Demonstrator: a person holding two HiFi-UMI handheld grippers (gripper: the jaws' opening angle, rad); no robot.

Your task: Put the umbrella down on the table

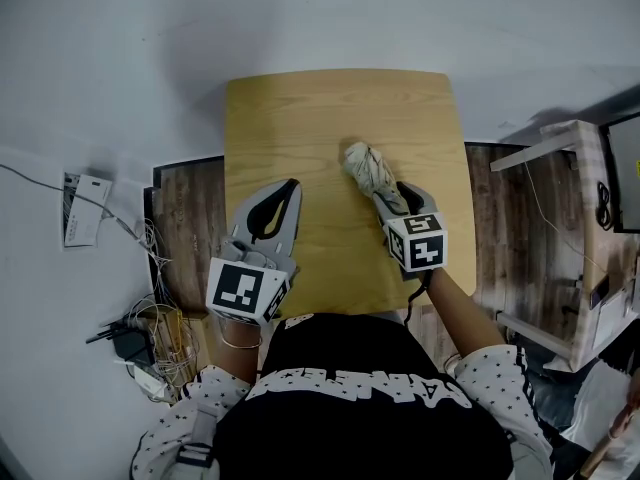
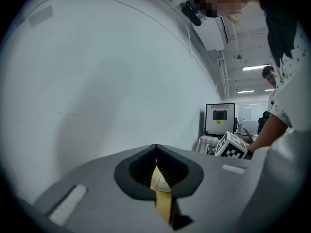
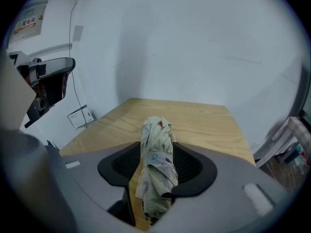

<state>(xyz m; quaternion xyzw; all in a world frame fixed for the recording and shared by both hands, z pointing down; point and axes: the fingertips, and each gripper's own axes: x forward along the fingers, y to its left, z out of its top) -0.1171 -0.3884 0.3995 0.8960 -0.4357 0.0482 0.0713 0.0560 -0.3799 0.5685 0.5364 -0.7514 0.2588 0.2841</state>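
Dotted sleeves [image 1: 488, 370] are reaching forward, each hand carrying a gripper. The right gripper [image 1: 386, 198] is pinching the folded umbrella [image 1: 366, 166] near its close end, with the pads pressing both sides. The umbrella is stretching out ahead of the jaws, its far end lying on the wooden table [image 1: 320, 118]. The left gripper [image 1: 289, 188] is hovering well to the left of the umbrella, its jaws pressed together and holding nothing.

One folded umbrella [image 1: 372, 173], one wooden table [image 1: 300, 118], two grippers: left gripper [image 1: 292, 183], right gripper [image 1: 393, 196]
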